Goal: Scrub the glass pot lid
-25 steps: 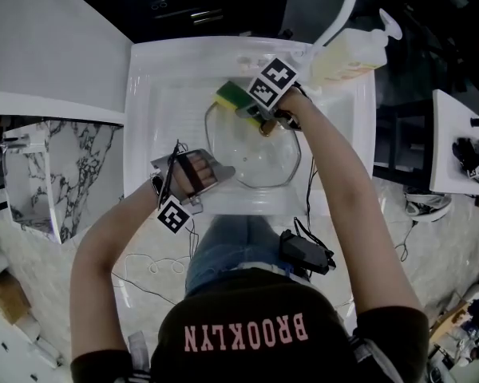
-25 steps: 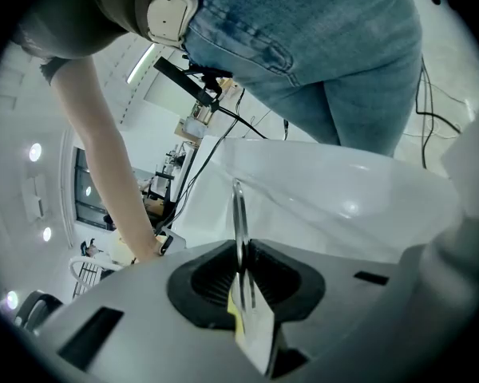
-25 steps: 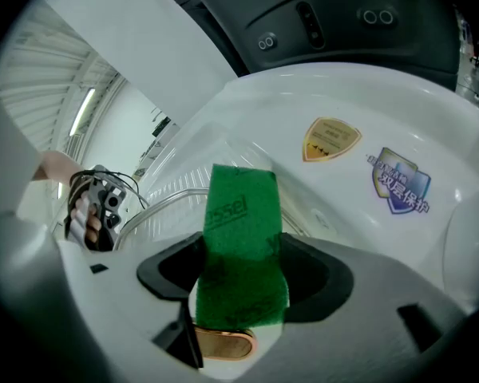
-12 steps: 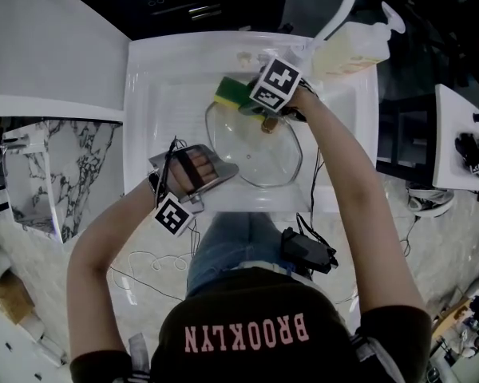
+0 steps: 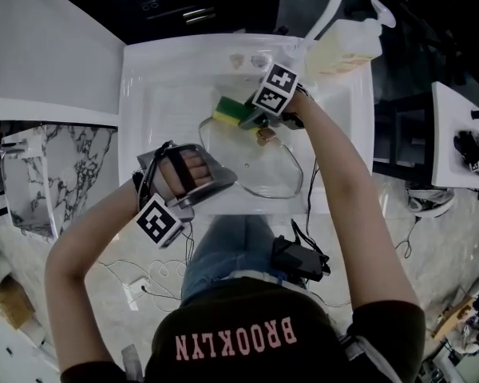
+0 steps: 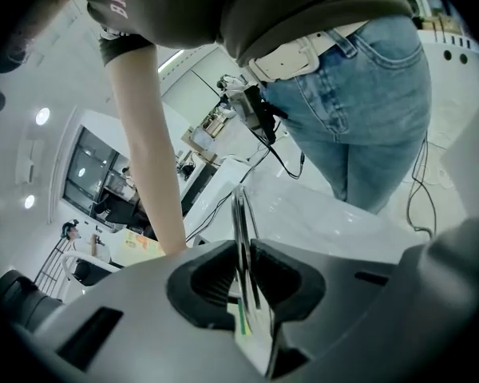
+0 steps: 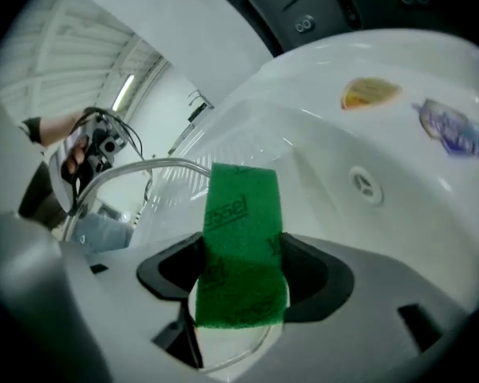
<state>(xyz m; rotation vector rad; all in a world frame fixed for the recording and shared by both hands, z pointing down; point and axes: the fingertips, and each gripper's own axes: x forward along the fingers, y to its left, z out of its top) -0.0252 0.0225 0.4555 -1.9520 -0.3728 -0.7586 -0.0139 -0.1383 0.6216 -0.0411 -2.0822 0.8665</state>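
The glass pot lid (image 5: pixel 259 166) is held tilted over the white sink (image 5: pixel 144 94), its brown knob (image 5: pixel 265 134) upward. My left gripper (image 5: pixel 215 183) is shut on the lid's near rim; in the left gripper view the rim (image 6: pixel 243 238) runs edge-on between the jaws. My right gripper (image 5: pixel 243 116) is shut on a green and yellow sponge (image 5: pixel 229 108), which rests at the lid's far-left edge. In the right gripper view the green sponge (image 7: pixel 241 246) fills the jaws, with the lid's metal rim (image 7: pixel 144 170) just beyond.
A soap dispenser bottle (image 5: pixel 343 46) stands at the sink's back right beside the white faucet (image 5: pixel 323 14). The sink's overflow hole (image 7: pixel 365 183) and two stickers (image 7: pixel 370 92) show on its back wall. Marble counter (image 5: pixel 56 174) lies left. Cables and a black device (image 5: pixel 299 258) hang at the person's waist.
The lid has tipped and shifted slightly left and toward me with the left gripper. The right gripper and sponge have slid a little along the lid's far edge.
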